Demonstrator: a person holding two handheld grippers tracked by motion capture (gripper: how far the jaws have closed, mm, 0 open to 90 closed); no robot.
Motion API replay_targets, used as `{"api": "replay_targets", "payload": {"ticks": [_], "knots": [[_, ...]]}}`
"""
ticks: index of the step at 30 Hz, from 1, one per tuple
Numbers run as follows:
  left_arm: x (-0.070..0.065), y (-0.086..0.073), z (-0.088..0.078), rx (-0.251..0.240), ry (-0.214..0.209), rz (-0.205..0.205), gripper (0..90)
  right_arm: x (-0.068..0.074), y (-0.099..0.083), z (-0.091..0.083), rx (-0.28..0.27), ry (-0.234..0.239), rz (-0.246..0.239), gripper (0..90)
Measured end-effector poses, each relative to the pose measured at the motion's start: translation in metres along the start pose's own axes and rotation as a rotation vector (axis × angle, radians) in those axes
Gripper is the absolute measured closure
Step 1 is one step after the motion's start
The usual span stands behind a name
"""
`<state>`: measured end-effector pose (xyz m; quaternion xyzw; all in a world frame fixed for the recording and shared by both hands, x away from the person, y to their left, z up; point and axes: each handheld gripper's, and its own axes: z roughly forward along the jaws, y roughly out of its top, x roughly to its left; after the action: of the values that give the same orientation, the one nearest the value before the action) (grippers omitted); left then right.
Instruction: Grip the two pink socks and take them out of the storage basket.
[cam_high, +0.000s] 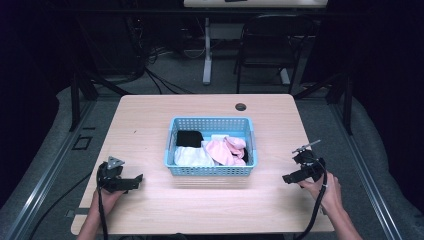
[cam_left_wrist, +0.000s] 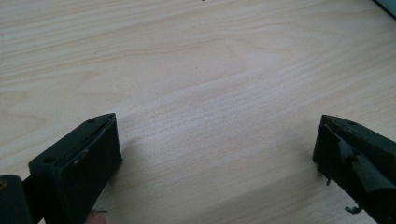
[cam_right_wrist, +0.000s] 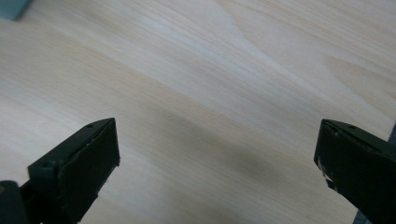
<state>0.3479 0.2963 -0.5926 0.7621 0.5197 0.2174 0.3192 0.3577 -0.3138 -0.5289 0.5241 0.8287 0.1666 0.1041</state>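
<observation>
Dark room, pale wood bench (cam_high: 150, 125). Blue basket (cam_high: 211, 171) at centre holds black, white, pink clothes (cam_high: 220, 150). Left hand-held gripper (cam_high: 134, 182) and right hand-held gripper (cam_high: 289, 178) flank it, jaws spread, empty. Risk: light basket slides if cloth snags on mesh.

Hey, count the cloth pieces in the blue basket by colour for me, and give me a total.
Basket, as far as the high view shows:
Black cloth: 1
White cloth: 1
Pink cloth: 1, bunched, may be more than one piece
Total: 3 that can be told apart
</observation>
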Motion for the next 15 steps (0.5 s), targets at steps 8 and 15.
{"api": "replay_targets", "payload": {"ticks": [8, 15], "knots": [[0.0, 0.0, 0.0, 0.0, -0.001, 0.001, 0.9, 0.005, 0.004, -0.019, -0.034, 0.015, -0.033, 0.9], [0.0, 0.0, 0.0, 0.0, -0.001, -0.001, 0.9, 0.018, 0.014, -0.035, -0.07, 0.03, -0.073, 0.0]]}}
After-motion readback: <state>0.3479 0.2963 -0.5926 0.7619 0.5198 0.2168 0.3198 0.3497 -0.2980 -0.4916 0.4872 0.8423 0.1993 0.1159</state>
